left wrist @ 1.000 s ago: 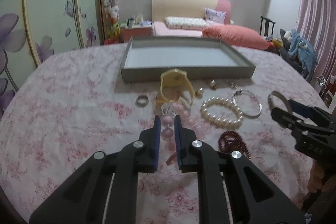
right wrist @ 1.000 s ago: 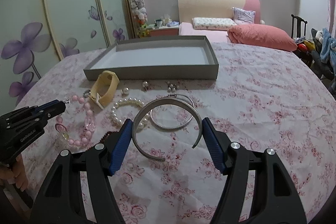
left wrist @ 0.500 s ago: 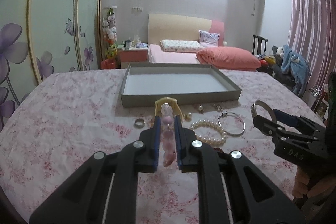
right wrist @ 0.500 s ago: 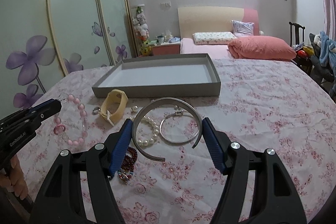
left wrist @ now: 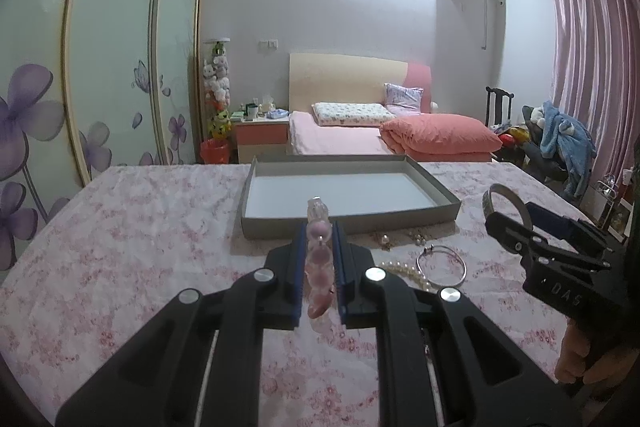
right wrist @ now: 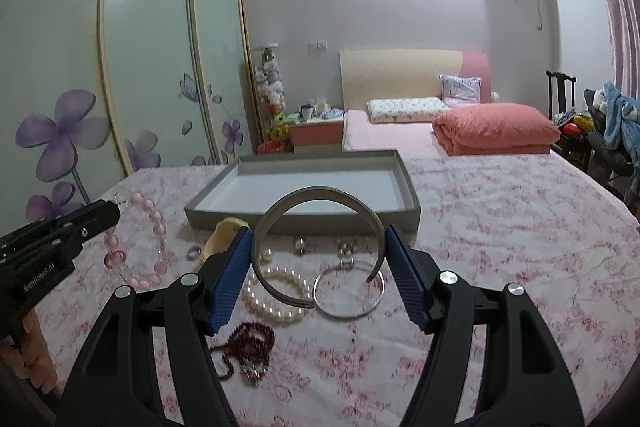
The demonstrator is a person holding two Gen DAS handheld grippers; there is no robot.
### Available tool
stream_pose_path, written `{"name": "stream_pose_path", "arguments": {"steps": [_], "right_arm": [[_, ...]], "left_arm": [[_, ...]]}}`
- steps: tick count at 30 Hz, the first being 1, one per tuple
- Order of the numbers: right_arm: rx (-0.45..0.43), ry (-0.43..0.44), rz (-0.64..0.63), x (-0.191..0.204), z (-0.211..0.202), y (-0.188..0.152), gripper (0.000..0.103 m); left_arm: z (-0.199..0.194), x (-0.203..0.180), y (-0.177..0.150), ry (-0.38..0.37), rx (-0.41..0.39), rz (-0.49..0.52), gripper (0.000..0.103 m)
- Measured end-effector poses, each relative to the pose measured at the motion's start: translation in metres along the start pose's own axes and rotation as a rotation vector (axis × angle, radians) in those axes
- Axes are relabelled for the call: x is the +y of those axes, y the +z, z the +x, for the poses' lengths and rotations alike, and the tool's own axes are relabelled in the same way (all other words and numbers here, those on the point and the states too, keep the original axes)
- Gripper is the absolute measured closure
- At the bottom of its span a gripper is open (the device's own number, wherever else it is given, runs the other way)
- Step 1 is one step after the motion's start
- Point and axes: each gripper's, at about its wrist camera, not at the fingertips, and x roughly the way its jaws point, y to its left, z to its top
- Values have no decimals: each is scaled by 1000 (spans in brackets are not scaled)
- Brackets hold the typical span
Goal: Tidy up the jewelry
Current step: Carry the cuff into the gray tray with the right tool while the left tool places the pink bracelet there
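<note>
My left gripper (left wrist: pixel 319 245) is shut on a pink bead bracelet (left wrist: pixel 319 269), which hangs in the air; from the right wrist view the same bracelet (right wrist: pixel 138 245) dangles from the left gripper (right wrist: pixel 114 209). My right gripper (right wrist: pixel 318 251) is shut on a wide silver cuff bangle (right wrist: pixel 316 199), held above the cloth; in the left wrist view that bangle (left wrist: pixel 502 197) sticks up at the right. An empty grey tray (right wrist: pixel 406 183) with a white floor lies just beyond both grippers, also seen as the tray (left wrist: pixel 440 189) ahead.
On the pink floral tablecloth (right wrist: pixel 500 227) lie a pearl bracelet (right wrist: pixel 276 289), a thin silver bangle (right wrist: pixel 350 293), a dark red bead bracelet (right wrist: pixel 248 345), a yellow band (right wrist: pixel 224 233), a ring (right wrist: pixel 194 251) and small earrings (right wrist: pixel 300 245). A bed (right wrist: pixel 400 131) stands behind.
Both grippers have risen and tipped up, so the jewelry on the cloth sits lower in view. The pink bracelet has left the cloth and the cuff bangle hangs higher.
</note>
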Motion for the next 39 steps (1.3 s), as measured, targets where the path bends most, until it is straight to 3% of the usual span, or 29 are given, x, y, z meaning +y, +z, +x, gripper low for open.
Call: {"name": "stream_pose_path", "arguments": {"steps": [12, 17, 23, 29, 39], "right_arm": [[-144, -56, -4, 0, 11, 34, 36], [-169, -81, 1, -3, 24, 44, 36], [-174, -127, -18, -7, 56, 57, 36], [-111, -156, -25, -14, 104, 65, 36], [211, -115, 0, -32, 193, 49, 36]], "left_arm": [[14, -6, 36, 75, -84, 36, 89], [30, -8, 54, 91, -118, 50, 89], [66, -10, 72, 107, -105, 54, 89], [112, -9, 80, 108, -66, 56, 89], [202, 7, 72, 67, 129, 8, 89]]}}
